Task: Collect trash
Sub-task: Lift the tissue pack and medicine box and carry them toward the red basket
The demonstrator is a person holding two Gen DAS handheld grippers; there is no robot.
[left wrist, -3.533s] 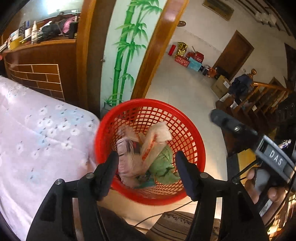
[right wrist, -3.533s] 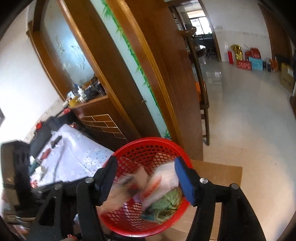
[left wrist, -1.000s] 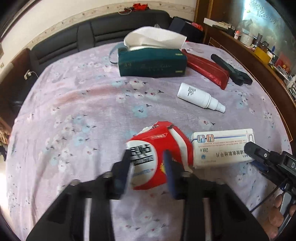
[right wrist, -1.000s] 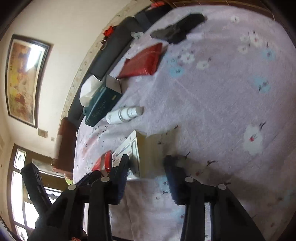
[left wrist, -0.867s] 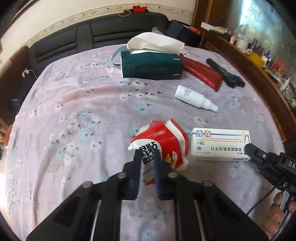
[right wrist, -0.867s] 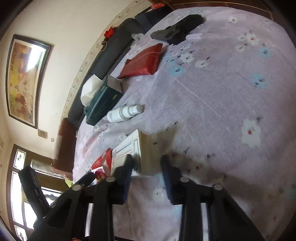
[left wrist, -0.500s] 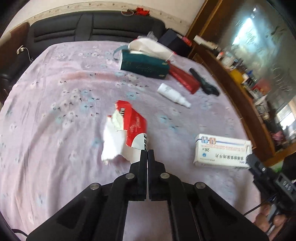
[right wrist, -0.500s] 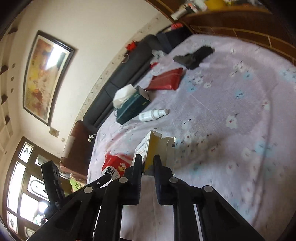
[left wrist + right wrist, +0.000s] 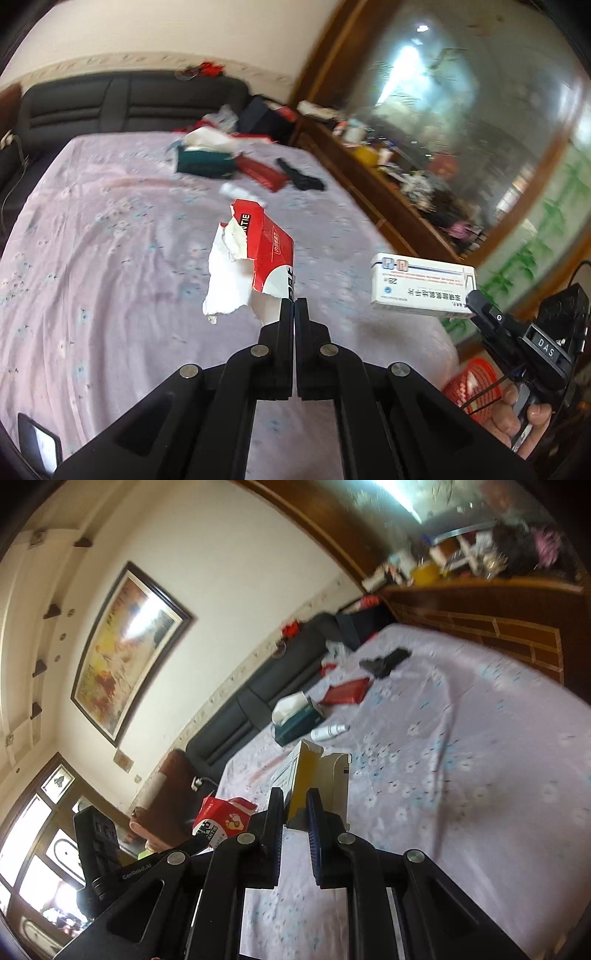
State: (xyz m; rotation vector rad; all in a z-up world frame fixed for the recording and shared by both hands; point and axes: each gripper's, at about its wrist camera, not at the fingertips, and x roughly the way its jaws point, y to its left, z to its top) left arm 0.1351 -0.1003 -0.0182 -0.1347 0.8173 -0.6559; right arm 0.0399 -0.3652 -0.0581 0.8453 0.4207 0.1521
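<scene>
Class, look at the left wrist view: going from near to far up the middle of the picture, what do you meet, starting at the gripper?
left gripper → torn red-and-white packet → white bottle → green tissue box → black sofa

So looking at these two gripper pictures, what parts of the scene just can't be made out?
- Red basket, left wrist view: mostly hidden behind the table edge and the right gripper; its contents cannot be told.
- White medicine box, right wrist view: its lower end is hidden between the fingers.
- Torn red packet, left wrist view: lower edge hidden by the left gripper.
- Shelf clutter: blurred.
</scene>
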